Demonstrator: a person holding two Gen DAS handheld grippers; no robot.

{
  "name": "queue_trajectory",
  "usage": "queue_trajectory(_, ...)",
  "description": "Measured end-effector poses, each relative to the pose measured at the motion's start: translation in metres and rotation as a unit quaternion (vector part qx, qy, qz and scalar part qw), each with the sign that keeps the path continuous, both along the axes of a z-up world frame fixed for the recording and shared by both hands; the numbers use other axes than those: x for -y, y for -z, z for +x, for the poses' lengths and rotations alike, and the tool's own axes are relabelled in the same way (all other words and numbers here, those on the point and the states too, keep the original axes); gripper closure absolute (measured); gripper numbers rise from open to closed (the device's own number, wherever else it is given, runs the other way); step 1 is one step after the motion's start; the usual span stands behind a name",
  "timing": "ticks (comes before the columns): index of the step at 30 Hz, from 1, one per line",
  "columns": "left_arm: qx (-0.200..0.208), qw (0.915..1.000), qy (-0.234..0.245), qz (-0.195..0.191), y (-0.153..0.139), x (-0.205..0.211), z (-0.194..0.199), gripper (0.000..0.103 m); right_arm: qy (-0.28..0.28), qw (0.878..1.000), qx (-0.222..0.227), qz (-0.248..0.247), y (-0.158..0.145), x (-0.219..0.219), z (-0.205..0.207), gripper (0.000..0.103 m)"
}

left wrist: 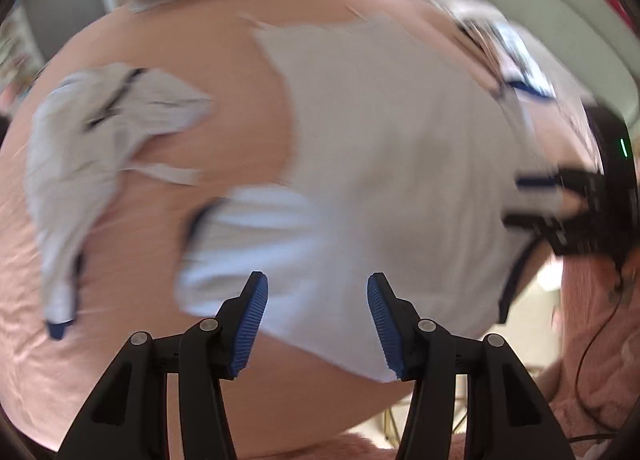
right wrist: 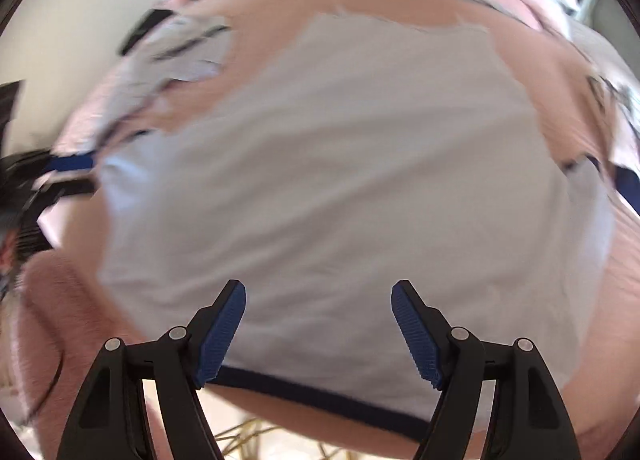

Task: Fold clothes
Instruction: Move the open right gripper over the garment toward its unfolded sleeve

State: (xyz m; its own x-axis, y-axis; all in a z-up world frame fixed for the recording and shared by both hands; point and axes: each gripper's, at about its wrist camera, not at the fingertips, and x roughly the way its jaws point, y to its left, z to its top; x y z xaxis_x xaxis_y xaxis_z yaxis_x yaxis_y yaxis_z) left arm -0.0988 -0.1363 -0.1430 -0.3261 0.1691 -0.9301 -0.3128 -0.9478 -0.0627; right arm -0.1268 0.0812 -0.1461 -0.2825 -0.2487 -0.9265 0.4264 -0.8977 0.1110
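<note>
surface: pink bedsheet (left wrist: 224, 131), views motion-blurred
shirt: white T-shirt with navy trim (right wrist: 340, 179) spread flat mid-sheet
beside shirt: crumpled pale garment (left wrist: 100, 139), apart
left gripper (left wrist: 318, 324): wide, empty, over shirt's edge
right gripper (right wrist: 318, 332): wide, empty, above navy hem
step: likely between grasps; fold stage unclear
next: pinching an edge cleanly

A pink-sheeted bed (left wrist: 224, 127) fills both views (motion-blurred), with a pale wall (right wrist: 80, 19) behind it.
</note>
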Motion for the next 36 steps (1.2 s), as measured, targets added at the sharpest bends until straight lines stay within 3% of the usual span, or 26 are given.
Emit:
queue_trajectory(3, 0.049, 0.998, 0.031, -0.024, 0.029, -0.035, 0.006, 0.054, 0.001, 1.0, 0.017, 0.017, 0.014, -0.013, 0.007, 0.027)
queue_trajectory(5, 0.073, 0.9944, 0.039, -0.066, 0.041, -0.043, 0.012, 0.052, -0.019, 0.999, 0.042, 0.024, 0.022, -0.018, 0.019, 0.027)
queue_trajectory(8, 0.107, 0.9878, 0.054, -0.099, 0.038, -0.05, 0.02, 0.051, -0.067, 0.997, 0.016, 0.045, 0.023, -0.019, 0.049, 0.027)
queue_trajectory(10, 0.105, 0.9854, 0.057, -0.122, 0.028, -0.056, 0.019, 0.051, -0.076, 0.996, 0.028, 0.021, 0.014, -0.03, 0.061, 0.027)
queue_trajectory(12, 0.07, 0.9872, 0.054, -0.133, 0.013, -0.069, 0.014, 0.051, -0.067, 0.997, 0.037, -0.027, -0.001, -0.048, 0.068, 0.027)
queue_trajectory(14, 0.04, 0.9928, 0.04, -0.105, 0.002, -0.087, 0.005, 0.051, -0.03, 0.998, 0.008, -0.054, -0.021, -0.073, 0.065, 0.027)
queue_trajectory(17, 0.017, 0.999, 0.02, -0.036, 0.0, -0.122, -0.011, 0.051, 0.04, 0.998, -0.036, -0.039, -0.033, -0.109, 0.054, 0.027)
queue_trajectory(20, 0.02, 0.9997, 0.011, 0.008, 0.015, -0.153, -0.021, 0.051, 0.087, 0.995, -0.025, -0.034, -0.015, -0.134, 0.035, 0.027)
queue_trajectory(22, 0.028, 0.9996, -0.009, 0.0, 0.028, -0.165, -0.023, 0.051, 0.086, 0.995, -0.033, -0.033, -0.006, -0.132, 0.031, 0.027)
queue_trajectory(25, 0.0, 0.9994, -0.011, -0.033, 0.035, -0.177, -0.011, 0.048, 0.063, 0.996, -0.051, -0.024, 0.007, -0.121, 0.032, 0.027)
queue_trajectory(28, 0.018, 0.9984, -0.044, -0.03, 0.035, -0.169, 0.002, 0.038, 0.031, 0.997, -0.049, 0.049, 0.03, -0.108, 0.039, 0.027)
queue_trajectory(32, 0.018, 0.9974, -0.068, -0.013, 0.033, -0.161, 0.017, 0.031, 0.056, 0.998, -0.013, 0.018, 0.026, -0.127, 0.048, 0.026)
queue_trajectory(36, 0.001, 0.9965, -0.082, -0.021, 0.027, -0.169, 0.021, 0.03, 0.067, 0.997, -0.012, -0.018, 0.017, -0.149, 0.06, 0.027)
